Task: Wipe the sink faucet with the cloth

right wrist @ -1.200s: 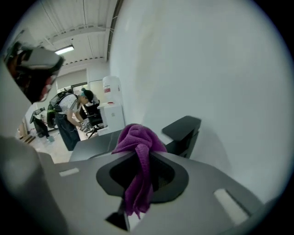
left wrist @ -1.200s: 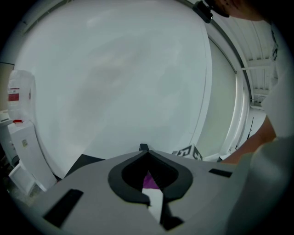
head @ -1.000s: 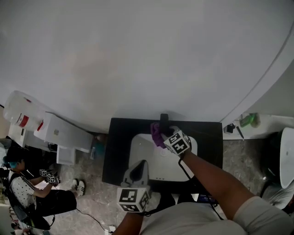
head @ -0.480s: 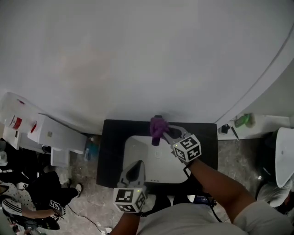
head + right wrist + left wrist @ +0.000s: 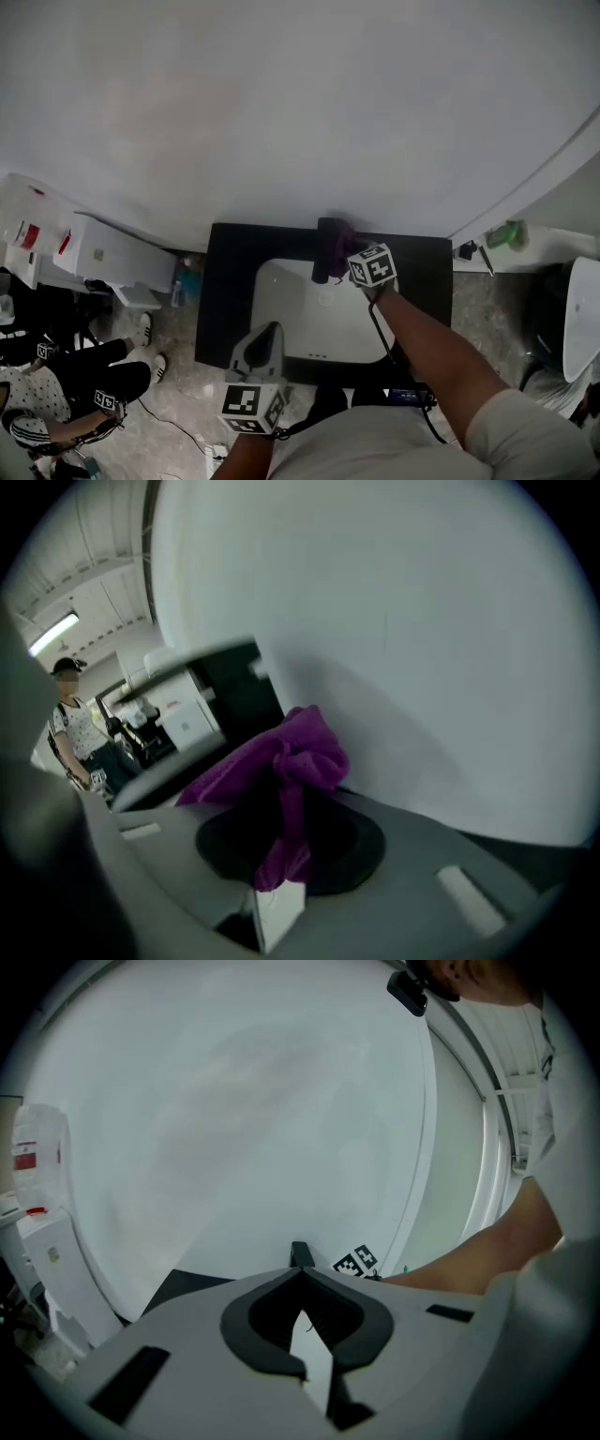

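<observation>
Since half a second ago your purple cloth (image 5: 340,242) has crossed from the faucet's near-left face to its right side, and it is now bunched against the dark faucet (image 5: 323,255) at the far edge of the white sink (image 5: 286,319). Your right hand-held gripper (image 5: 352,255) is clenched on that cloth; your left hand-held gripper (image 5: 270,331) hangs closed and empty over the sink's near rim, well apart. You look mid-wipe. Next, I'd judge, you should drag the cloth along the spout under steady pressure. Around the sink lies the black bench (image 5: 220,300). Nothing reads as writing: the red labels on the white boxes (image 5: 103,258) at left are too small.
</observation>
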`<action>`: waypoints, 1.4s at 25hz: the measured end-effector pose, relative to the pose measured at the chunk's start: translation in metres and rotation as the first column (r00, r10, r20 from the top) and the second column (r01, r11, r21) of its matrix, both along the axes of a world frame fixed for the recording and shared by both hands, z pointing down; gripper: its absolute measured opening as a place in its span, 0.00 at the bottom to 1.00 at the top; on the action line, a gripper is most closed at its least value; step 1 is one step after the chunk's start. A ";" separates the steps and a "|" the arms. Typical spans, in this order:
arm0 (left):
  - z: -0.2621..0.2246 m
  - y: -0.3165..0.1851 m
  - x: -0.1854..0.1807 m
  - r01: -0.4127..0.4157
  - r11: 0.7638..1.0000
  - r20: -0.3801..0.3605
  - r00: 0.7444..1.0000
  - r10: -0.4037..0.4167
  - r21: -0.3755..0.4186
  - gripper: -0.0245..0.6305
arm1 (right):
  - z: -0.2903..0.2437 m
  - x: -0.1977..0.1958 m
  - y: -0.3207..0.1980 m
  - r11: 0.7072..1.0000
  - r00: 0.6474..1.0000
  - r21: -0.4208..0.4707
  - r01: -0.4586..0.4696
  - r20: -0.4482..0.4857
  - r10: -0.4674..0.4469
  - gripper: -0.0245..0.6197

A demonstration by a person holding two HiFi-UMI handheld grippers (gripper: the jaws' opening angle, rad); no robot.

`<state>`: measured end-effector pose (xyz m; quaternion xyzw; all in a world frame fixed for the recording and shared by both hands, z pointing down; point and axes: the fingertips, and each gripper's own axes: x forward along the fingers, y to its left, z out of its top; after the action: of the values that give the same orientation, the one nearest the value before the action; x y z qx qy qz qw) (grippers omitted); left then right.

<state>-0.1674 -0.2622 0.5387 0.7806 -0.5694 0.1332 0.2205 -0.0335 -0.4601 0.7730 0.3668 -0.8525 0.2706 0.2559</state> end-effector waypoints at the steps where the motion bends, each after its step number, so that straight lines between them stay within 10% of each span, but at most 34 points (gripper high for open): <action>1: 0.002 0.000 -0.005 0.007 1.000 0.004 1.000 -0.007 -0.006 0.05 | 0.021 0.000 0.000 0.999 0.999 -0.034 0.014 -0.042 -0.016 0.14; 6: 0.005 0.002 -0.022 0.034 0.999 0.015 0.999 -0.033 -0.009 0.05 | 0.038 -0.002 -0.004 0.999 0.996 -0.042 0.033 -0.086 -0.036 0.14; 13: -0.009 -0.005 -0.012 0.013 1.000 -0.005 1.000 -0.013 0.023 0.05 | -0.109 -0.006 -0.011 0.982 0.995 0.187 0.014 0.096 -0.033 0.13; 22: -0.075 -0.019 0.019 -0.019 0.989 -0.039 0.999 0.025 0.148 0.05 | -0.319 -0.013 0.080 0.872 0.961 0.481 0.088 0.189 -0.202 0.13; 35: -0.155 -0.017 0.067 -0.083 0.930 -0.035 0.994 0.103 0.359 0.05 | -0.405 0.026 0.193 0.783 0.966 0.621 -0.046 0.226 -0.122 0.13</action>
<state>-0.1000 -0.2789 0.3841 0.8370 -0.5405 0.0171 0.0840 -0.0079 -0.2671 0.3676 0.3754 -0.9266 0.0144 0.0151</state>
